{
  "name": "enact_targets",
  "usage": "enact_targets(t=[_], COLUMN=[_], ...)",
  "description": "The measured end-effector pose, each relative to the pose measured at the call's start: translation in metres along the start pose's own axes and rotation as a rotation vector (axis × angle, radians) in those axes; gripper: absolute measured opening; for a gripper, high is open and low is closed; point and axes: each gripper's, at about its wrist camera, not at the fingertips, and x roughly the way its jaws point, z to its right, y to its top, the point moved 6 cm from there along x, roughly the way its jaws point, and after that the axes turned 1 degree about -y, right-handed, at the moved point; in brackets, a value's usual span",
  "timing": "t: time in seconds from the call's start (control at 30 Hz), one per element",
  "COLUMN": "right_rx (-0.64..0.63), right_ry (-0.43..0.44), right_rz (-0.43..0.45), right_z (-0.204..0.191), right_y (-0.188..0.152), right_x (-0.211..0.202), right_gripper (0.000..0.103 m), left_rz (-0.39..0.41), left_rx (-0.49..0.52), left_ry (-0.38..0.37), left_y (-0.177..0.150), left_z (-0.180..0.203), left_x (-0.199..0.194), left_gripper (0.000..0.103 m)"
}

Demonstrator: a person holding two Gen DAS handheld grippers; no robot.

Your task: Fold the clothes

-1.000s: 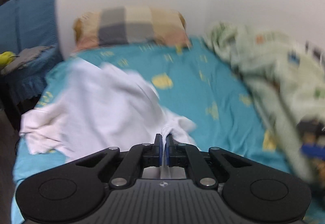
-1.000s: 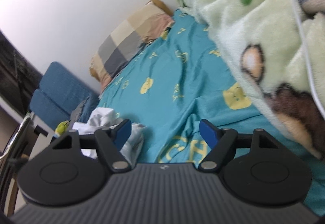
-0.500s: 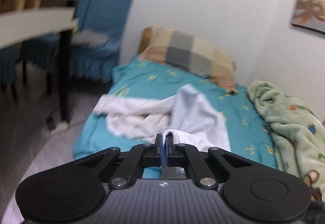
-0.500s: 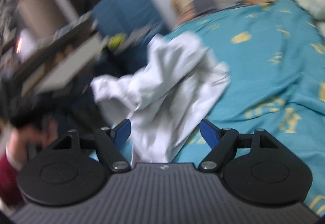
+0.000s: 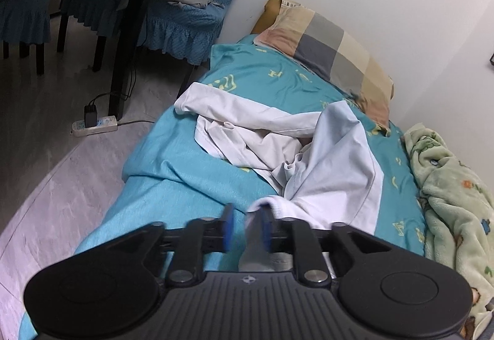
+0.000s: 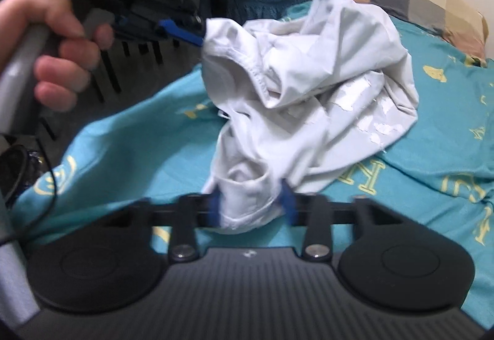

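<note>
White shirt crumpled in a heap on the bed, teal sheet with yellow print, lying mid-bed toward the floor-side edge. Left gripper at the shirt's near edge: fingers parted, ribbed hem resting against the right-hand pad, not pinched. From the right wrist view, same left gripper seen at upper left, held in a hand, blue tips touching the raised fold of the shirt. Right gripper low at the shirt's front edge: fingers partly closed with a bunch of cloth sitting between them, blurred, so firm pinch or not cannot be told. Checked pillow at the head of the bed against the wall. Green blanket bunched along the far side. Blue-covered chairs and a power strip on the floor beside the bed
</note>
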Motion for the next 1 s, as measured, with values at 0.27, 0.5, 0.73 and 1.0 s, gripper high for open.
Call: enact_targets(t=[0.27,0.5,0.73,1.0], right_rx=[0.119,0.207,0.22,0.26], right_ry=[-0.029,0.002,0.028,-0.026], right_rz=[0.079,0.028,0.017,0.013], right_z=[0.019,0.026,0.023,0.039], right_y=[0.018,0.013,0.013,0.009], right_x=[-0.022,-0.026,-0.027,-0.031], right_gripper=[0.016,0.016,0.016,0.015], left_rz=[0.033,-0.013,-0.022,0.032], left_rx=[0.161,0.664,0.562,0.152], left_ry=[0.002,0.105,0.147,0.026], left_y=[-0.006,-0.055,-0.054,-0.017], left_z=[0.023,0.081,0.074,0.038], left_x=[-0.034,-0.015,0.015,0.018], left_gripper=[0.067,0.067,0.067,0.012])
